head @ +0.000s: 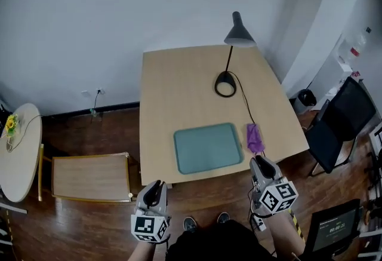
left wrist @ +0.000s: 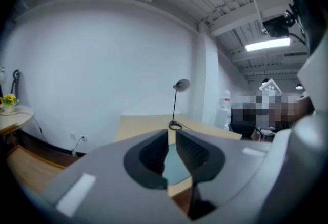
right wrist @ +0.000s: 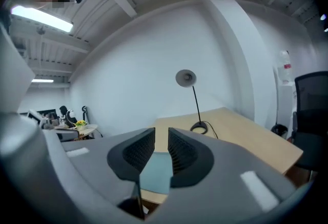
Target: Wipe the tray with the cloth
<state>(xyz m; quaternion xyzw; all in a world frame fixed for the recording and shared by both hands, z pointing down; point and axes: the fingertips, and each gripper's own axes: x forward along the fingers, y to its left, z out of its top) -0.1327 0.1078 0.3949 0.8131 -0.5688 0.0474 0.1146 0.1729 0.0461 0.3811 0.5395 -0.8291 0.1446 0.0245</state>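
As we look down from the head view, we hold the left gripper [head: 156, 187] off the near edge of the table [head: 173, 86], over the wooden floor, with a low bench [head: 89, 177] out to its left. Its own view shows the left gripper [left wrist: 171, 135] aimed across the table. Its jaws are drawn close together, with only a thin slit left between the ribbed pads, and they pinch nothing.

Ahead of it and a little to its right, the green tray [head: 208, 147] lies flat on the table near the front edge, apart from both grippers. A strip of the tray [left wrist: 174, 169] shows through the slit. Just beside the tray's right edge, directly ahead of the right gripper [head: 261, 163], lies the purple cloth [head: 254, 137], bunched up and touched by neither gripper. Farther back stands a black desk lamp [head: 229, 57].

We hold the right gripper off the table's near edge as well. In its own view the right gripper [right wrist: 161, 131] also has its jaws nearly pressed together, with a narrow gap that is empty. We see the tray [right wrist: 155, 171] through that gap and the lamp [right wrist: 190, 100] beyond.
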